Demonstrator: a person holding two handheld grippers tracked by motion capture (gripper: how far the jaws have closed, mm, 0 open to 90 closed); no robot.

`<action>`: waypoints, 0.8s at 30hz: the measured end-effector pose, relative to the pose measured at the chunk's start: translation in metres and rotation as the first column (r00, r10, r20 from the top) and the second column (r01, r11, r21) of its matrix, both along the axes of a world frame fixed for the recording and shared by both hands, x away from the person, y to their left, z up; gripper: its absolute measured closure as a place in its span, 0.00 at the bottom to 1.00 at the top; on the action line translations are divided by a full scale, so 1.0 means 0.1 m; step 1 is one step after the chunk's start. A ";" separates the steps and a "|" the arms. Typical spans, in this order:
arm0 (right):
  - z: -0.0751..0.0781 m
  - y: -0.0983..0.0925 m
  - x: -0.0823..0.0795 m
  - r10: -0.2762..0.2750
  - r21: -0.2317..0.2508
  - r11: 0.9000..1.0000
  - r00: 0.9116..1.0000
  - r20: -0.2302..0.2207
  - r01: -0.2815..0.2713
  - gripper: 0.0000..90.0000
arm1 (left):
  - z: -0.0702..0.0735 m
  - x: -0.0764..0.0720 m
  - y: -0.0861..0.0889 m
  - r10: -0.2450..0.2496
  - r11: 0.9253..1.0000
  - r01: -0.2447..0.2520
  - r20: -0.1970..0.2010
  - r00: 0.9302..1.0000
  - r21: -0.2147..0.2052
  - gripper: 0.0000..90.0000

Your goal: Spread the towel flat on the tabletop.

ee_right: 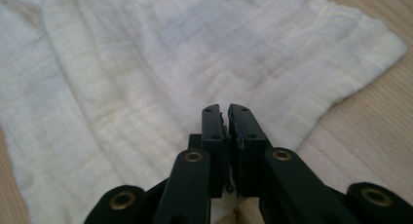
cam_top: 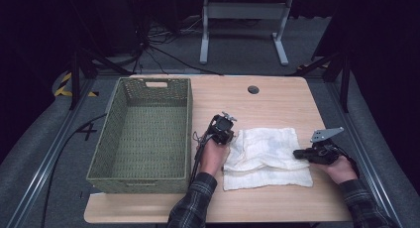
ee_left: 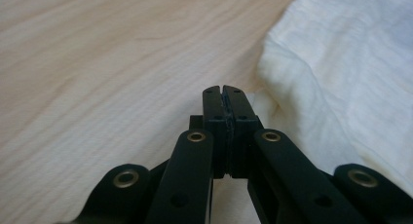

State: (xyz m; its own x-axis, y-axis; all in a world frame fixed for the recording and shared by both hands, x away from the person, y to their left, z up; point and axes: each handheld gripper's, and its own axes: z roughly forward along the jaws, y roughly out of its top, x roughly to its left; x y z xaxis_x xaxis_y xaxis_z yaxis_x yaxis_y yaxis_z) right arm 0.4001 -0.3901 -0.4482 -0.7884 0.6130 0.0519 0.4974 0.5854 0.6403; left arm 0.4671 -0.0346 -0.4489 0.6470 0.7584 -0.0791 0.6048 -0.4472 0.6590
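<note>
A white cloth lies rumpled on the wooden table, right of centre. My left gripper is at the cloth's left edge, held low over the wood. In the left gripper view its jaws are shut, nothing shows between them, and the cloth lies just to their right. My right gripper rests at the cloth's right edge and points left. In the right gripper view its jaws are shut over the cloth, with only a hairline gap at the tips.
A green woven basket stands on the table's left side, close to my left hand. A round cable hole sits near the table's far edge. Beyond the table are a grey floor, loose cables and a white table frame.
</note>
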 end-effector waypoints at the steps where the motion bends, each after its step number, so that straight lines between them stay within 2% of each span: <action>1: 0.00 0.00 0.00 0.001 0.000 1.000 1.000 0.000 -0.001 0.95 | 0.02 0.02 0.02 0.020 1.000 -0.020 0.008 1.000 0.010 0.99; 2: 0.00 0.00 0.00 0.001 0.000 1.000 1.000 0.000 -0.001 0.95 | 0.02 0.02 0.02 0.020 1.000 -0.020 0.008 1.000 0.010 0.99; 3: 0.00 0.00 0.00 0.001 -0.003 1.000 1.000 0.001 -0.001 0.95 | 0.07 0.06 0.05 0.059 0.998 -0.060 0.038 0.998 0.023 0.99; 4: 0.00 0.00 0.00 0.002 -0.005 1.000 1.000 0.001 -0.002 0.95 | 0.10 0.08 0.07 0.082 0.996 -0.083 0.047 0.996 0.022 0.99; 5: 0.00 0.00 0.00 0.003 -0.009 1.000 1.000 0.007 -0.003 0.95 | 0.13 0.10 0.09 0.105 0.994 -0.107 0.062 0.993 0.031 0.99; 7: 0.01 0.00 0.01 -0.007 -0.015 1.000 1.000 0.011 0.007 0.95 | 0.17 0.14 0.13 0.154 0.988 -0.156 0.082 0.985 0.021 0.99; 8: 0.02 -0.01 0.01 -0.011 -0.014 1.000 1.000 0.015 0.012 0.95 | 0.19 0.15 0.15 0.164 0.986 -0.164 0.073 0.984 0.001 0.99; 9: 0.02 -0.02 0.02 -0.016 -0.010 1.000 1.000 0.018 0.016 0.95 | 0.19 0.15 0.14 0.165 0.986 -0.166 0.072 0.984 0.000 0.99; 10: 0.03 -0.03 0.02 -0.020 -0.006 1.000 1.000 0.021 0.020 0.95 | 0.19 0.14 0.13 0.166 0.986 -0.168 0.076 0.983 0.018 0.99; 11: 0.03 -0.03 0.02 -0.020 -0.006 1.000 1.000 0.021 0.020 0.95 | 0.19 0.14 0.13 0.166 0.986 -0.168 0.076 0.983 0.018 0.98; 12: 0.06 -0.07 0.02 -0.037 0.011 0.999 0.999 0.036 0.036 0.95 | 0.18 0.11 0.13 0.172 0.984 -0.176 0.083 0.982 0.036 0.97; 14: 0.08 -0.09 0.02 -0.045 0.016 0.999 0.998 0.043 0.045 0.95 | 0.18 0.05 0.13 0.162 0.986 -0.164 0.077 0.984 0.024 0.92; 16: 0.08 -0.10 0.03 -0.050 0.021 0.999 0.998 0.044 0.049 0.95 | 0.18 0.01 0.12 0.145 0.989 -0.146 0.076 0.987 0.018 0.92; 17: 0.08 -0.12 0.04 -0.056 0.027 0.998 0.998 0.038 0.055 0.95 | 0.19 -0.09 0.09 0.097 0.995 -0.099 0.065 0.993 0.017 0.92; 18: 0.08 -0.12 0.03 -0.054 0.029 0.998 0.998 0.037 0.053 0.95 | 0.19 -0.15 0.06 0.067 0.998 -0.068 0.054 0.996 0.016 0.92; 19: 0.08 -0.12 0.03 -0.054 0.029 0.998 0.998 0.037 0.053 0.95 | 0.19 -0.15 0.06 0.067 0.998 -0.068 0.054 0.996 0.016 0.93; 20: 0.08 -0.11 0.02 -0.050 0.032 0.998 0.998 0.035 0.049 0.96 | 0.18 -0.22 0.04 0.027 0.999 -0.027 0.035 0.999 0.018 0.93; 22: 0.09 -0.08 -0.01 -0.030 0.032 0.999 0.999 0.029 0.030 0.96 | 0.16 -0.35 0.00 -0.033 0.999 0.033 -0.001 0.999 0.023 0.96; 23: 0.08 -0.04 -0.04 -0.019 0.025 1.000 1.000 0.024 0.019 0.96 | 0.13 -0.47 -0.02 -0.078 0.996 0.078 -0.010 0.997 0.034 0.97; 24: 0.08 -0.03 -0.05 -0.013 0.022 1.000 1.000 0.021 0.013 0.97 | 0.13 -0.47 -0.02 -0.078 0.996 0.078 -0.010 0.997 0.034 0.98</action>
